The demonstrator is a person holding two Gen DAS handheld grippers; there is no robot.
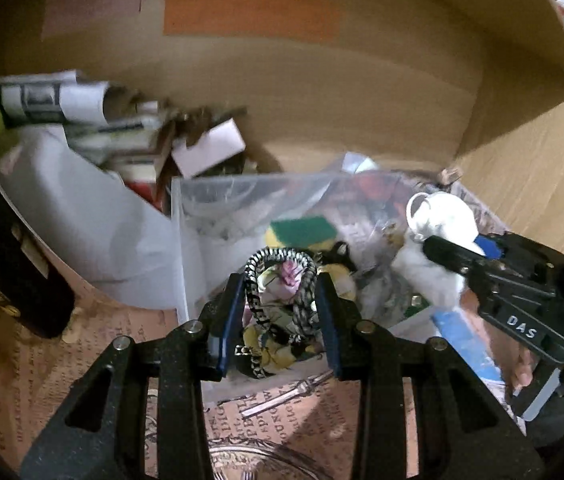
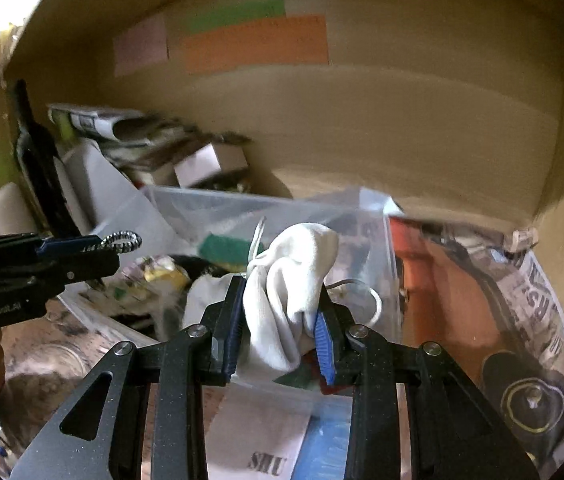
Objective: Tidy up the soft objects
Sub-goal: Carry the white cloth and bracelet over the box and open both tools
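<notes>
My left gripper is shut on a black-and-white braided cord bundled with a patterned cloth, held over a clear plastic bin. My right gripper is shut on a white cloth with thin white loops, above the same clear bin. The right gripper also shows in the left wrist view, holding the white cloth at the bin's right side. The left gripper shows in the right wrist view with the cord sticking out. A green-and-yellow sponge lies inside the bin.
A tall cardboard wall with orange, green and pink labels stands behind the bin. Rolled papers and small boxes pile at the back left beside a white bag. A printed plastic bag lies right. A newsprint-patterned surface lies below.
</notes>
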